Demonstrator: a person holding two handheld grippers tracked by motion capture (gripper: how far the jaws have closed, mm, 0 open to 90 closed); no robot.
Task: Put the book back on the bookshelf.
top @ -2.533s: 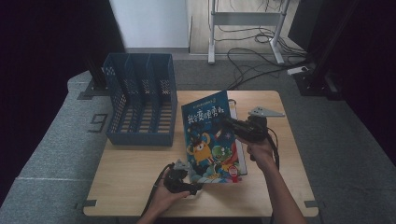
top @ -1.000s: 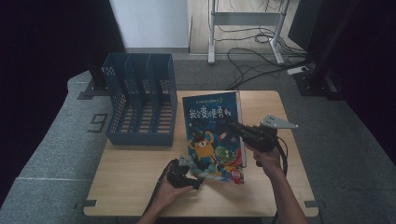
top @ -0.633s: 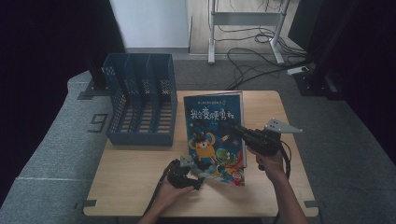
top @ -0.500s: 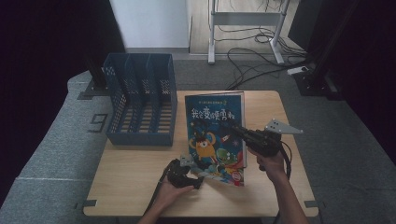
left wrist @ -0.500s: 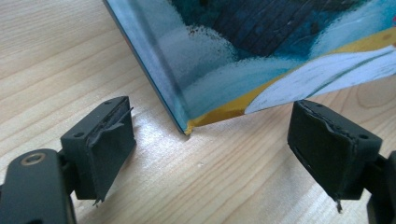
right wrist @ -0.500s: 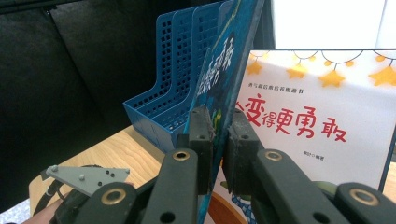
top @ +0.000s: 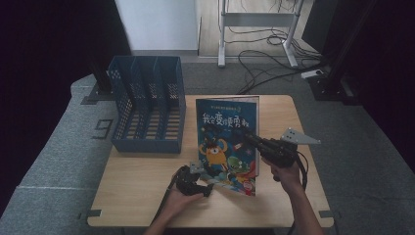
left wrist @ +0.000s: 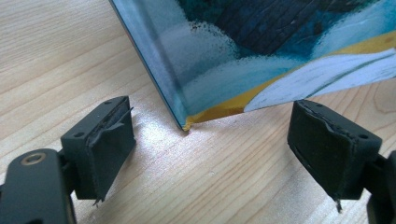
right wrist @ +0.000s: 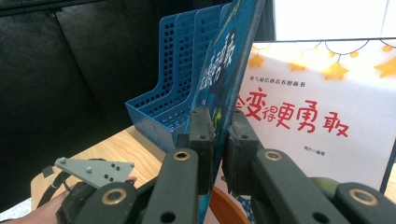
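Note:
A children's book (top: pixel 226 142) with a blue picture cover lies on the wooden table (top: pixel 142 181), to the right of the blue file rack (top: pixel 147 110). My right gripper (top: pixel 248 138) is shut on the right edge of the book's cover (right wrist: pixel 224 56), holding it up off the white title page (right wrist: pixel 322 116); the jaws (right wrist: pixel 219 135) pinch it tightly. At the book's near left corner (left wrist: pixel 187 123) my left gripper (left wrist: pixel 217 123) stands open and low on the table, one jaw on each side, neither touching it. It also appears in the high view (top: pixel 205 188).
The blue file rack (right wrist: pixel 173 88) has three slots and stands at the table's back left. Bare wood lies in front of the rack and right of the book. Cables and a metal stand (top: pixel 254 19) are on the floor beyond the table.
My right gripper has drifted right and toward the near edge with the cover, and the book's face now tilts lower. The left gripper has stayed at the near corner.

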